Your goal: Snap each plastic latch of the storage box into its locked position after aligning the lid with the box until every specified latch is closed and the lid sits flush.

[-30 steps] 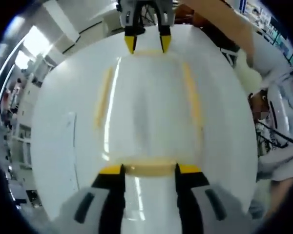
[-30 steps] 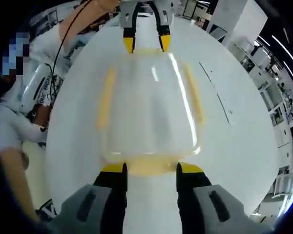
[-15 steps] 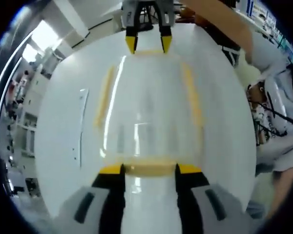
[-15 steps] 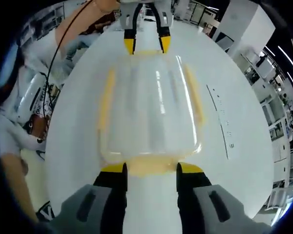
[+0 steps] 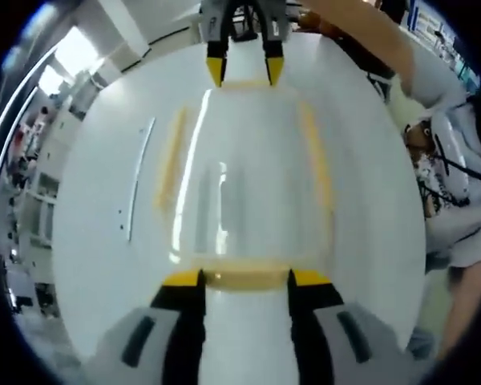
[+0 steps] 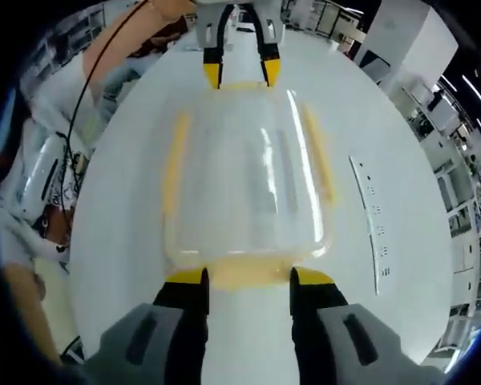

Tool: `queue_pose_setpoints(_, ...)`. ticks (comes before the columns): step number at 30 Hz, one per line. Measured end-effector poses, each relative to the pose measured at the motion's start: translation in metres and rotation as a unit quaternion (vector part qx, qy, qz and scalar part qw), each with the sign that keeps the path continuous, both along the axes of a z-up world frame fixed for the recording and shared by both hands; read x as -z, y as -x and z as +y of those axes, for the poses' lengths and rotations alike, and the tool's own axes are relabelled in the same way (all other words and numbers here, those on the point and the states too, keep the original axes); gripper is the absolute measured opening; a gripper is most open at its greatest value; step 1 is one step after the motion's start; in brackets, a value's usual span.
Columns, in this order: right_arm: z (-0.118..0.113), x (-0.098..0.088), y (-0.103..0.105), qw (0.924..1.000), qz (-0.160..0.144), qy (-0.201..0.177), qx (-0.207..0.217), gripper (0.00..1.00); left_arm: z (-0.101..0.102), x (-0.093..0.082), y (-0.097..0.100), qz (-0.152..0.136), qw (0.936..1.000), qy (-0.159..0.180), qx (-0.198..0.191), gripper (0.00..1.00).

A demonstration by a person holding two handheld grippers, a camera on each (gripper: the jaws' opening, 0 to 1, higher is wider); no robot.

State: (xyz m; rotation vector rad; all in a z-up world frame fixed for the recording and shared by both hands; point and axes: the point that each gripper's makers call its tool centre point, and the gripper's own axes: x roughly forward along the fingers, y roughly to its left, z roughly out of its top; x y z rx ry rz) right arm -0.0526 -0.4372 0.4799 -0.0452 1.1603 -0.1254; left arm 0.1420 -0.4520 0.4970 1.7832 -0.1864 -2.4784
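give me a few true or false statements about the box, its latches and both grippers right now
1. The storage box is clear with yellow latches. True.
2. The left gripper has its jaws on either side of the yellow latch at the near end of the box. True.
3. The right gripper is far from the box, over bare table. False: its jaws flank the near end latch of the box.
4. The box sits on a dark wooden floor. False: it rests on a white table.
5. In the right gripper view, the other gripper is at the box's far end. True.
6. The box is full of red blocks. False: no contents can be seen through the clear lid.
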Motion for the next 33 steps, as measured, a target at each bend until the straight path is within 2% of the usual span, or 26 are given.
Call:
queue_pose_setpoints(5, -0.009, 0.007, -0.015, 0.9999, 0.002, -0.011, -0.002, 0.39, -0.008, 0.011, -0.013, 0.000, 1.0000, -0.007, -0.002, 0.39)
queue_pose_setpoints(10, -0.017, 0.013, -0.025, 0.9998, 0.004, -0.020, -0.001, 0.39, -0.017, 0.020, -0.022, -0.015, 0.9998, -0.012, -0.001, 0.39)
queue_pose_setpoints(13, -0.017, 0.017, -0.027, 0.9997, 0.008, -0.022, 0.001, 0.39, -0.021, 0.020, -0.025, -0.013, 0.9999, -0.011, -0.001, 0.39)
queue_pose_setpoints(18, -0.018, 0.020, -0.036, 0.9995, -0.003, -0.032, 0.001, 0.39, -0.022, 0.025, -0.033, -0.016, 0.9998, -0.015, -0.002, 0.39)
queue_pose_setpoints(33, -0.012, 0.029, -0.039, 0.9989, -0.015, -0.043, 0.008, 0.40, -0.021, 0.032, -0.037, -0.003, 0.9998, -0.019, 0.001, 0.39)
